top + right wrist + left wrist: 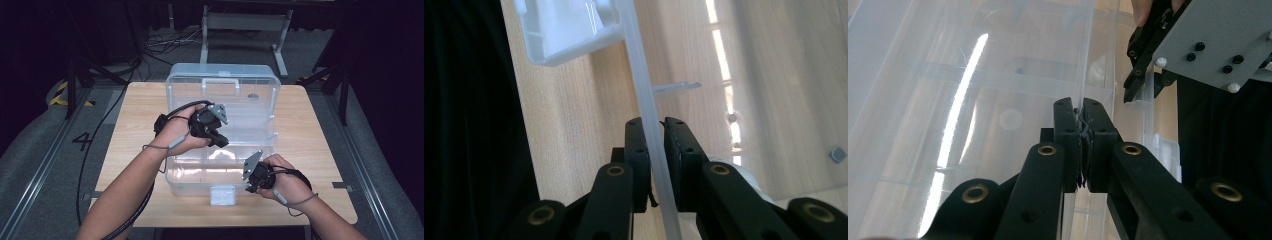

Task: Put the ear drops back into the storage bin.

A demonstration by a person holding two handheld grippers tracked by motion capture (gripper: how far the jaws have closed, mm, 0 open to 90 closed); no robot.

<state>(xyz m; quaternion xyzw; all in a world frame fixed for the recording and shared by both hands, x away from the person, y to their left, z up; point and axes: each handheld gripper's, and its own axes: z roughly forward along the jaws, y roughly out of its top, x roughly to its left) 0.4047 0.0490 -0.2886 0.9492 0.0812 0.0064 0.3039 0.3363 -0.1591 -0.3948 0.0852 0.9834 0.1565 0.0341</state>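
We saw a wooden counter (130,150) carrying a large clear plastic storage box (250,117), which sat near the middle of it with its lid swung open and standing up at the far side, the white carry handle (220,84) showing on that lid. The box's base lay toward the near edge of the counter, and its white front latch (222,195) hung down over the near wall. Our left hand-held gripper (219,141) reached over the base from the left, and in the left gripper view its jaws were pressed together on a thin clear wall (1082,60) of the box, pinching its edge. Our right hand-held gripper (251,186) sat at the near right of the base, just beside the latch; in the right gripper view its jaws were clamped on the box's clear rim (644,100), which ran up between the pads, with the latch (564,30) above it. The two grippers were near one another.
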